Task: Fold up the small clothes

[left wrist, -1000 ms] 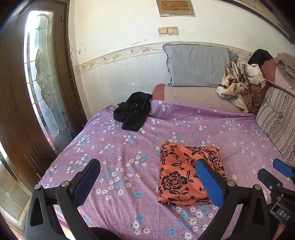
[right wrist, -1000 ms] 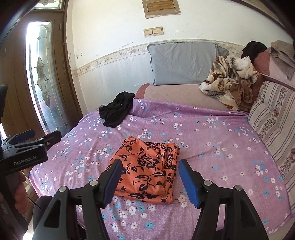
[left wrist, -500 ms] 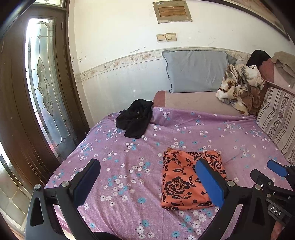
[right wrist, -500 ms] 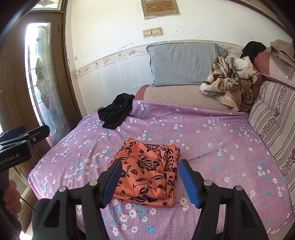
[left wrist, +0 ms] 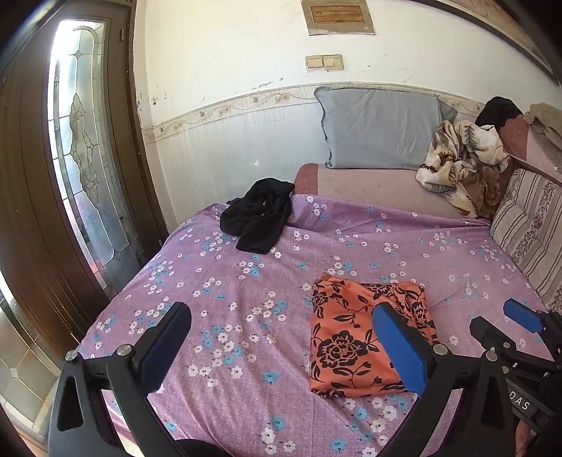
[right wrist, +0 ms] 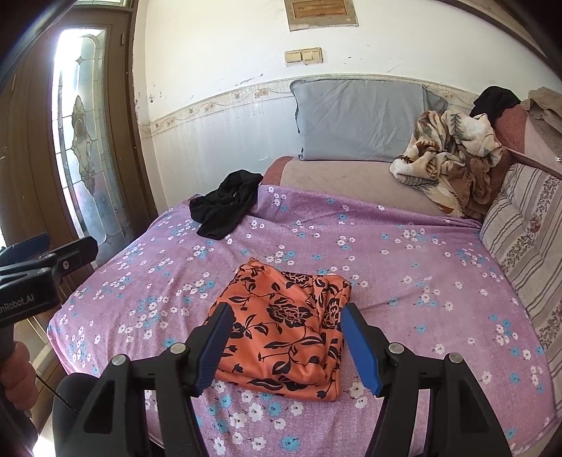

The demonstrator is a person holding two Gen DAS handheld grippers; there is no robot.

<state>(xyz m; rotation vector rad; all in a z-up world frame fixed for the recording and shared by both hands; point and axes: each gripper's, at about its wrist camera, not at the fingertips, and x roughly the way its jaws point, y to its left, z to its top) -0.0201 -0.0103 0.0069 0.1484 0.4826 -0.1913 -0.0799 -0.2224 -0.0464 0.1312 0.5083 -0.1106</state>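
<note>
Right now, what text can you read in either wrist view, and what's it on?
"DAS": on the right gripper's body, lower right of the left wrist view; the letters may be part of a longer word.
"nRobot.AI": on the left gripper's body, at the left edge of the right wrist view; the start is cut off.
Wall plaque: too blurred to read.
Wall switches: no text visible.

An orange garment with black flowers (right wrist: 284,327) lies folded flat at centre frame; a black garment (right wrist: 224,207) lies crumpled at upper left.
</note>
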